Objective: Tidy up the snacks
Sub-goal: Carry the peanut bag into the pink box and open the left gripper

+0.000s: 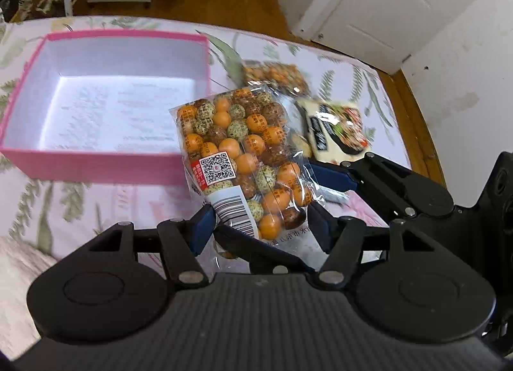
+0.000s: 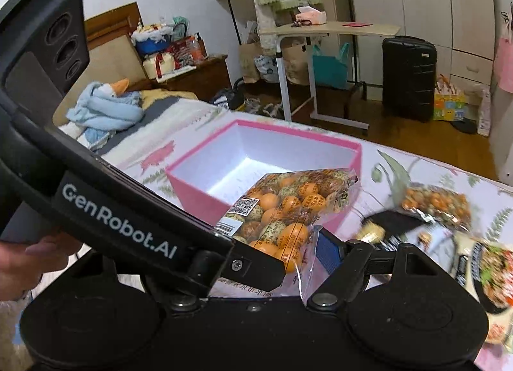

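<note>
A clear bag of orange and speckled coated balls (image 1: 237, 152) hangs above the floral bedspread, next to the open pink box (image 1: 125, 35). My left gripper (image 1: 261, 226) is shut on the bag's lower end, a blue pad on each side. One finger (image 1: 333, 176) of the right gripper presses on the bag's right edge. In the right wrist view the same bag (image 2: 288, 210) sits in my right gripper (image 2: 282, 245). Its right pad touches the bag, and its left finger is hidden behind the left gripper's finger (image 2: 256, 262). The pink box (image 2: 288, 133) shows only a white inside.
A second bag of balls (image 1: 275, 77) and a printed snack packet (image 1: 336, 127) lie on the bedspread right of the box. A person's hand (image 2: 19, 258) holds the left gripper. Beyond the bed are wooden floor, a side table (image 2: 330, 29), a black suitcase (image 2: 408, 75) and a blue cloth bundle (image 2: 105, 107).
</note>
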Demonstrator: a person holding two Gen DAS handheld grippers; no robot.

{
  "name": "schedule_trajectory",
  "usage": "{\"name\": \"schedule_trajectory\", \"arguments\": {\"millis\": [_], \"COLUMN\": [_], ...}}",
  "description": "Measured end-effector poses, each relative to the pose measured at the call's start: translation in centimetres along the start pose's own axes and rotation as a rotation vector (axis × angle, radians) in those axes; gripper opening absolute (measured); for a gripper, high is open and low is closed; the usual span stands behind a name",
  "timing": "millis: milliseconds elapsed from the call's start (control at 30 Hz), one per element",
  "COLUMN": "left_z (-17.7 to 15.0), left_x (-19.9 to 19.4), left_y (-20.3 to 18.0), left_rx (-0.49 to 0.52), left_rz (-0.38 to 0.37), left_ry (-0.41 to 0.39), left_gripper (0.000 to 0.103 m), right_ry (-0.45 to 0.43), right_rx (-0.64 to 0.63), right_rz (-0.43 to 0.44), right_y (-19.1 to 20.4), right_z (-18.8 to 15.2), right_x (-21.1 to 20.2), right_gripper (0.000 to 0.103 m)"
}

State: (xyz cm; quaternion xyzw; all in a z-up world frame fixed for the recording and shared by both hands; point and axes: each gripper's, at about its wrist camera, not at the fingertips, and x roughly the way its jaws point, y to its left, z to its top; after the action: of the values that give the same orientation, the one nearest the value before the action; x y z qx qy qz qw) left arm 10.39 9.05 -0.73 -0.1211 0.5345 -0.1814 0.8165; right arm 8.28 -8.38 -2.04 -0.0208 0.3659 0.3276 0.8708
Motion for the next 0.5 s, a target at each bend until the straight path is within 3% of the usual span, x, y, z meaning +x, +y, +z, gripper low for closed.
{"name": "schedule_trajectory", "arguments": {"millis": [233, 500], "left_z": [4.0, 8.0], "left_x": [1.2, 6.2], "left_y": [4.4, 11.0], "left_rx": [0.021, -0.004], "left_rz": [0.036, -0.040], "left_ry": [-0.033, -0.001], "left_gripper": [0.062, 0.062], "right_ry": [-0.049, 0.011], "right_rx": [0.021, 0.090], "right_rz": [0.015, -0.048], "right_y": [-0.5, -1.6], "right_z": [2.2, 3.8], "right_x": [5.5, 12.7], "right_gripper": [0.081, 0.081]}}
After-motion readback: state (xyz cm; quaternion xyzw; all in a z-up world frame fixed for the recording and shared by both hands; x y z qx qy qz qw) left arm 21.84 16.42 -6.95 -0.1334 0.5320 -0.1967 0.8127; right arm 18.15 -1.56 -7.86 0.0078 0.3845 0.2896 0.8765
